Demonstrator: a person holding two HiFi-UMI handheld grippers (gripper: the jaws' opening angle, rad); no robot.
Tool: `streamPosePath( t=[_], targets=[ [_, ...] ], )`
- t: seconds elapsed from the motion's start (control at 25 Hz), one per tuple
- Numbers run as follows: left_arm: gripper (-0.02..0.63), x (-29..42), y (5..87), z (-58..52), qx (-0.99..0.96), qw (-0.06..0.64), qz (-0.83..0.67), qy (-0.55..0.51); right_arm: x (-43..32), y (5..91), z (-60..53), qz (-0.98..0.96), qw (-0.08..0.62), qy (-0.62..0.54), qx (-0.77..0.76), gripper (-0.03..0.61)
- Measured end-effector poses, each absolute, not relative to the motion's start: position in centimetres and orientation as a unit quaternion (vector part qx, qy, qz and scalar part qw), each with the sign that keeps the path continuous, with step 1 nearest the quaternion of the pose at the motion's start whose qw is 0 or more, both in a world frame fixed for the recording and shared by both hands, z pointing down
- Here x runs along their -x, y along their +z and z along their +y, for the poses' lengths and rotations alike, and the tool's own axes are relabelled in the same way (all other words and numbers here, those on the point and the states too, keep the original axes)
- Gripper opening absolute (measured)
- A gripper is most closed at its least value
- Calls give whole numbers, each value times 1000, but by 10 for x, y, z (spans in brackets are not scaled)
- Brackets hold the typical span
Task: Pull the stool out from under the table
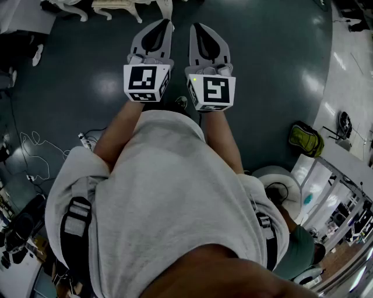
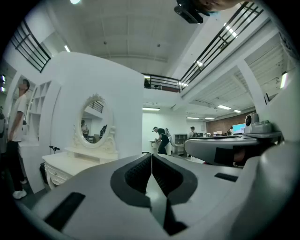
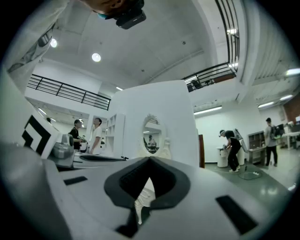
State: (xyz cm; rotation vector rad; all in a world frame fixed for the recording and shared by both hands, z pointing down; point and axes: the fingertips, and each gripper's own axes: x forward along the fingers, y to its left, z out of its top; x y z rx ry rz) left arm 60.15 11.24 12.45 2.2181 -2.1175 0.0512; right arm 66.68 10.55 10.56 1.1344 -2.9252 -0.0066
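On the dark floor ahead of the person stands a white table with an oval mirror. Pale carved legs at the head view's top edge may be the stool's; I cannot tell. The left gripper and the right gripper are held side by side, both closed and empty.

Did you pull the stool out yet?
Not yet. Nothing looks done: the left gripper and right gripper are shut and empty over the floor. The white dressing table stands ahead, untouched. Left: reach it, find and grip the stool, pull.
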Motion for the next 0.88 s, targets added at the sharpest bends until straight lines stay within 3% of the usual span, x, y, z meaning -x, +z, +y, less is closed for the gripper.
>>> streamPosePath(
  t=[0.44,0.88],
  targets=[
    [9,-499,141,150,-642,57,-764,20,-566,119,122,-965,-8,22,-260,14],
    [9,-302,158,222,-518,81,-852,4,-357,133,188,-996,19,11,-83,14]
  ],
)
